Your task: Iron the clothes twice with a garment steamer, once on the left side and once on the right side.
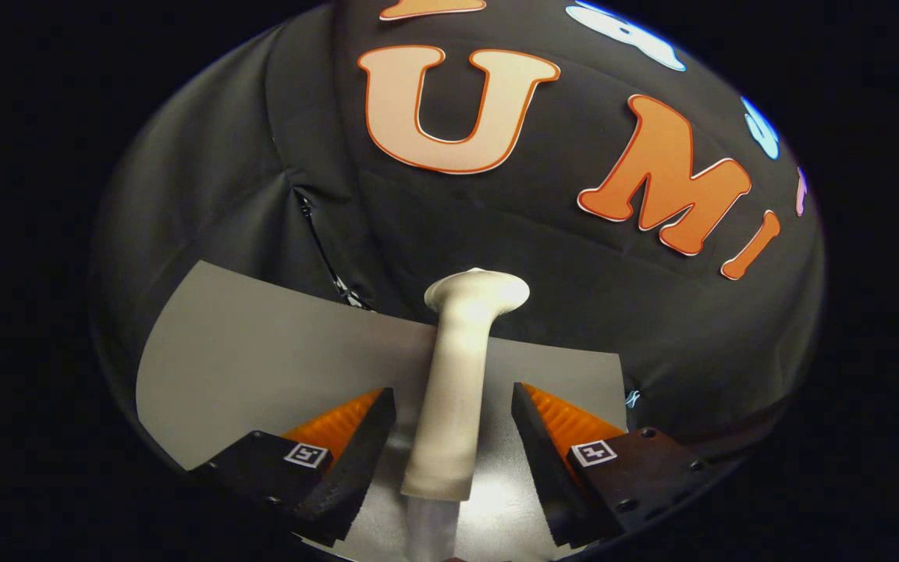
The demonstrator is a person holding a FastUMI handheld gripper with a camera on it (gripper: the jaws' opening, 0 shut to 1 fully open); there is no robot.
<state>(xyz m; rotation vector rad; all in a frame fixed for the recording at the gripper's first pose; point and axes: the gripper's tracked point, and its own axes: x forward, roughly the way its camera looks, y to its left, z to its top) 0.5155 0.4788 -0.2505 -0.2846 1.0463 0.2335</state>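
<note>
A cream-white garment steamer lies on the grey table, its long handle running straight ahead from between my fingers and its flared head at the far end, near the table's back edge. My gripper is open, one finger on each side of the handle with a gap on both sides, touching nothing. No clothes are to be seen here.
The grey table ends shortly beyond the steamer head, where the black cloth wall rises. A fold in the cloth with a zip runs down to the table's back edge at the left.
</note>
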